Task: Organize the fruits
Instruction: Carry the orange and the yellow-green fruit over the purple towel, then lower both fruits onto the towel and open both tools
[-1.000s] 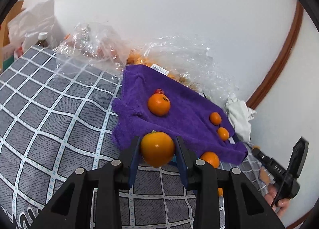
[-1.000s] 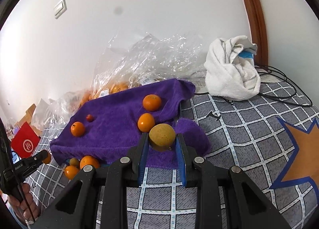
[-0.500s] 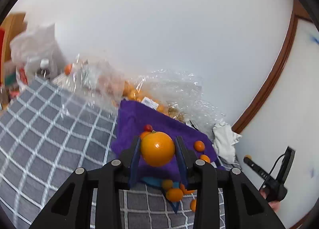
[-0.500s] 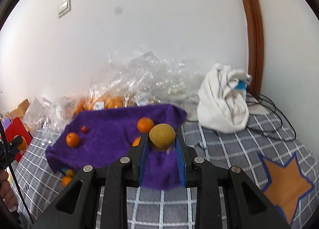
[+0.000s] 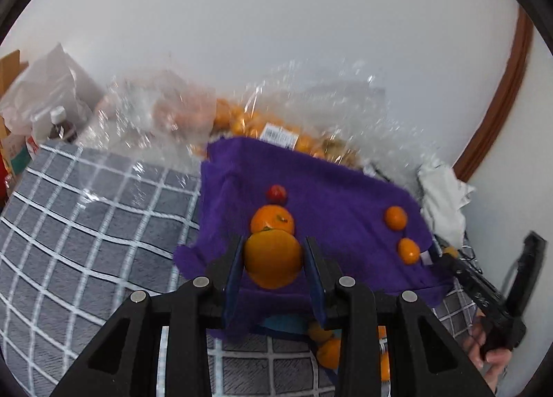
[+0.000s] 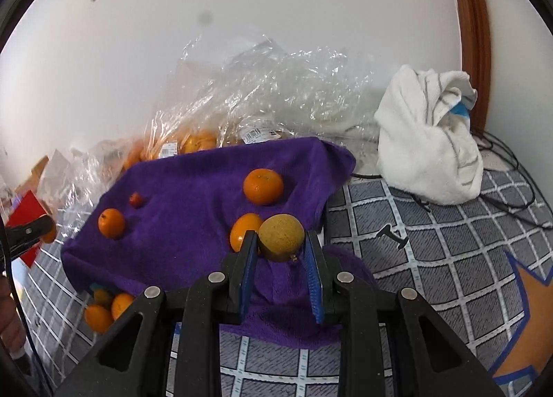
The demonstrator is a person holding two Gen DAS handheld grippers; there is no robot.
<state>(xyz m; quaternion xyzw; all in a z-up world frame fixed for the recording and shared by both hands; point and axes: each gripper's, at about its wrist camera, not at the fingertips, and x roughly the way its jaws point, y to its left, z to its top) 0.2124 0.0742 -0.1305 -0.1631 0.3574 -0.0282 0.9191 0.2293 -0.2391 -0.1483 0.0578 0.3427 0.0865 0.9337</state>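
Note:
My left gripper is shut on a large orange, held over the near edge of the purple towel. Just beyond it on the towel lie another orange and a small red fruit. Two small oranges lie at the towel's right. My right gripper is shut on a yellow-brown round fruit above the purple towel. There it hangs close to two oranges, and a third orange lies far left.
Crinkled clear bags holding oranges line the wall behind the towel. A white cloth bundle and black cables lie to the right. Several small oranges sit under the towel's front-left edge. A checked grey cover spreads around.
Half a second ago both views showed the towel farther off; now it looks nearer again. The left view has swung toward the towel's middle. Both fruits stay gripped.

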